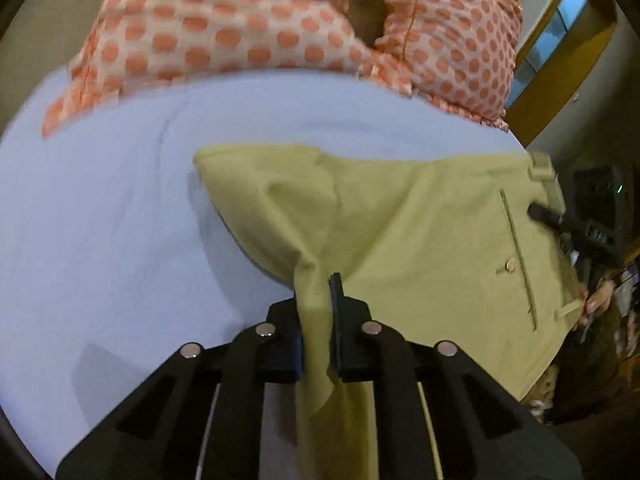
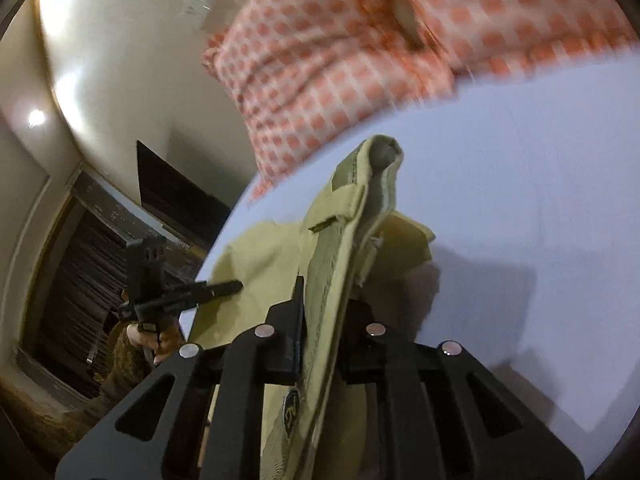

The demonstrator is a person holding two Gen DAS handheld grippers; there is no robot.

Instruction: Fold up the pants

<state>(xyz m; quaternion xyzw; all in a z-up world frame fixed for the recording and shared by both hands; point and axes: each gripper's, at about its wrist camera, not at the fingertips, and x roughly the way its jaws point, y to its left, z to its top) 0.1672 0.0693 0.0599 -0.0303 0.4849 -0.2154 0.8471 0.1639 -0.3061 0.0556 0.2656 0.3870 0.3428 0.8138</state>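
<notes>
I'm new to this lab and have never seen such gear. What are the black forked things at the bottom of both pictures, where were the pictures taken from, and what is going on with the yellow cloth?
The black forks are two-finger grippers, hand-held tools that a person squeezes; there is no robot arm. Each carries a wide-angle camera that looks along its own fingers, so one picture comes from the left gripper and the other from the right gripper.

On the pale blue bed sheet lie yellow-green cotton pants, to be folded. Behind them is an orange-dotted white pillow.

Both grippers are shut on the pants. The left one pinches a bunched fold of cloth. The right one clamps the waistband, lifted on edge, with a belt loop showing. Each camera also catches the other gripper at the side of its picture.
</notes>
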